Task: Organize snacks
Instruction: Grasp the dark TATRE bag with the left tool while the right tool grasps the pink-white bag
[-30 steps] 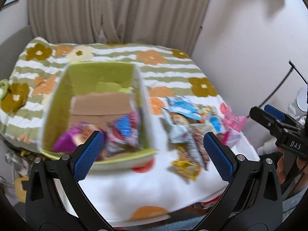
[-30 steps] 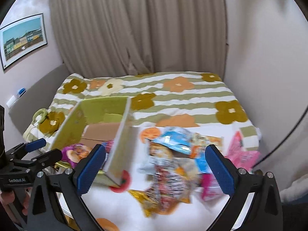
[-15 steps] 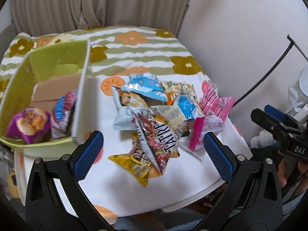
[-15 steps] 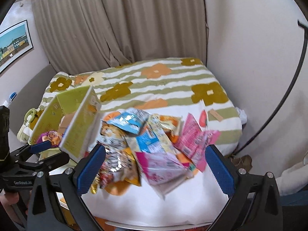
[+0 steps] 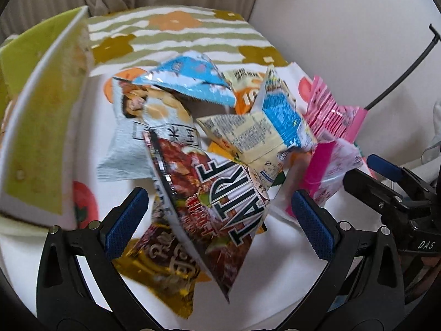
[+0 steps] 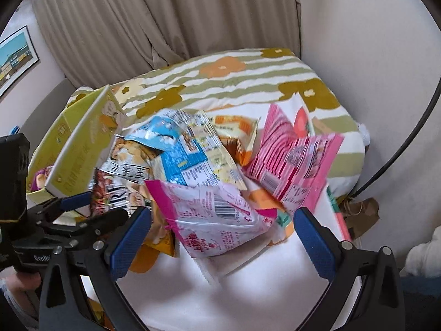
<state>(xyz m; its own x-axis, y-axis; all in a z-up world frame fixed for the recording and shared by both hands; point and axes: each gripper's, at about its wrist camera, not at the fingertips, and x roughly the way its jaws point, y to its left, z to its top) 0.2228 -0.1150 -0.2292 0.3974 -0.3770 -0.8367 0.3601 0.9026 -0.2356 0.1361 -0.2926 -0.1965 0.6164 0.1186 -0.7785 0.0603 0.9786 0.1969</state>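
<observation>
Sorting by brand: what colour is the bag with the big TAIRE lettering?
The TAIRE bag is dark red with white lettering, clearest in the left wrist view.

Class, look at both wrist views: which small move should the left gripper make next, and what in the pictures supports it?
Probably lower the left gripper onto the red snack bag and close. Its jaws are open and empty, the bag lies on top of the pile directly between them, and the green box waits just to the left.

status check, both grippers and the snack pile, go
Left hand-held gripper open, empty, over the red snack bag. Right hand-held gripper open, empty, over the pink bag. Snack pile loose beside the green box. Nothing blocking.
</observation>
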